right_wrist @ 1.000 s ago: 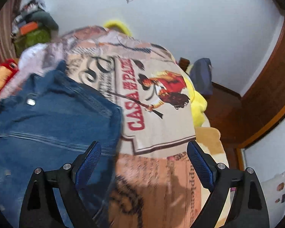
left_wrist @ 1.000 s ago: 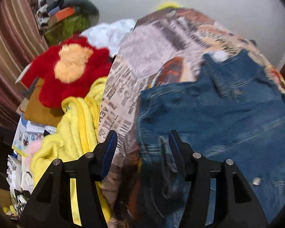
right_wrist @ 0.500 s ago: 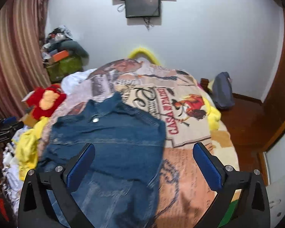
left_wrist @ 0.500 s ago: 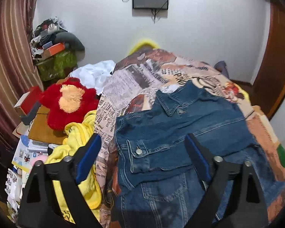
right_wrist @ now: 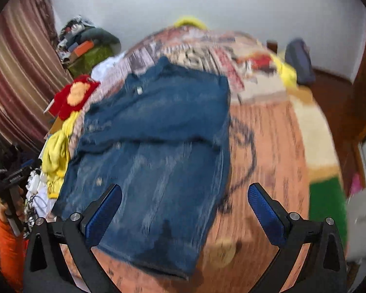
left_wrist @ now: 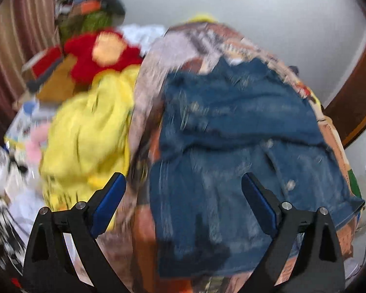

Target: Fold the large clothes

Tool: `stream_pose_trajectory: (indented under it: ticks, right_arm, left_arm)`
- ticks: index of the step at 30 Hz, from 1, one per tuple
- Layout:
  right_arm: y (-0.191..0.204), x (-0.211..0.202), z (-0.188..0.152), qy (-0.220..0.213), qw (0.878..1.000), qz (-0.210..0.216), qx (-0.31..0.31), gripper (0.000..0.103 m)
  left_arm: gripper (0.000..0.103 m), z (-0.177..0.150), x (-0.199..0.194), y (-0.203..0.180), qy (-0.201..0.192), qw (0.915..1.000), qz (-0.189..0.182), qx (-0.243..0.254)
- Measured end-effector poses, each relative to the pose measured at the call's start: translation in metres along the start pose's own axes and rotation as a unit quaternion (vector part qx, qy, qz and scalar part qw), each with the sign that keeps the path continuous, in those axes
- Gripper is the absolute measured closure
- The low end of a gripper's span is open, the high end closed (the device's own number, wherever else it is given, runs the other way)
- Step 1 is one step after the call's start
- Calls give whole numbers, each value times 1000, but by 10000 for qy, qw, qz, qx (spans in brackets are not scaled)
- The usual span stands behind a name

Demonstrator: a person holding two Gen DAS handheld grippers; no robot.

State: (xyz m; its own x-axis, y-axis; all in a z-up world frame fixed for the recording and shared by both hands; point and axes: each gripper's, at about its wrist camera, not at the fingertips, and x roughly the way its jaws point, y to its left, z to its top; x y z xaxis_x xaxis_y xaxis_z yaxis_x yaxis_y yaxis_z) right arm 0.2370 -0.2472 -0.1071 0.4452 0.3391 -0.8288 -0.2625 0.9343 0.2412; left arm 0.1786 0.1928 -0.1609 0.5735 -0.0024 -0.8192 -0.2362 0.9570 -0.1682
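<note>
A blue denim jacket (left_wrist: 236, 141) lies on the printed bedspread (left_wrist: 158, 56), its top part folded down over the lower part. It also shows in the right wrist view (right_wrist: 158, 141). My left gripper (left_wrist: 183, 202) is open and empty, above the jacket's near left part. My right gripper (right_wrist: 184, 210) is open and empty, above the jacket's near right edge. The left gripper's handle (right_wrist: 9, 180) shows at the left edge of the right wrist view. Both views are blurred by motion.
A yellow blanket (left_wrist: 85, 131), a red plush toy (left_wrist: 102, 53) and papers lie left of the bed. A striped curtain (right_wrist: 17, 73) hangs at the left. A dark bag (right_wrist: 299, 61) sits on the floor at the far right, by a wooden door frame (left_wrist: 353, 97).
Both grippers have dropped and tilted down toward the near part of the jacket since half a second ago. Both stay open; the jacket has not moved.
</note>
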Motion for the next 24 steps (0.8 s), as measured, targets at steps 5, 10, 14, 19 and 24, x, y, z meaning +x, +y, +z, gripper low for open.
stream_pose_trajectory:
  ticks: [5, 10, 14, 19, 24]
  right_arm:
    - [-10, 17, -34, 337, 9990, 166, 259, 1]
    - [-18, 31, -55, 542, 9952, 443, 689, 6]
    - [-22, 41, -61, 702, 9898, 797, 946, 28]
    - [-17, 43, -63, 662, 9901, 849, 896, 55]
    - [-12, 47, -60, 637, 9913, 834, 790, 73]
  left_arm:
    - [7, -41, 27, 29, 631, 9954, -182, -702]
    - [20, -73, 48, 28, 1135, 9878, -502, -938]
    - [32, -90, 52, 22, 1262, 9845, -713, -986]
    - [48, -94, 46, 17, 1137, 9874, -756, -803]
    - [70, -87, 36, 13, 1118, 9912, -586, -405]
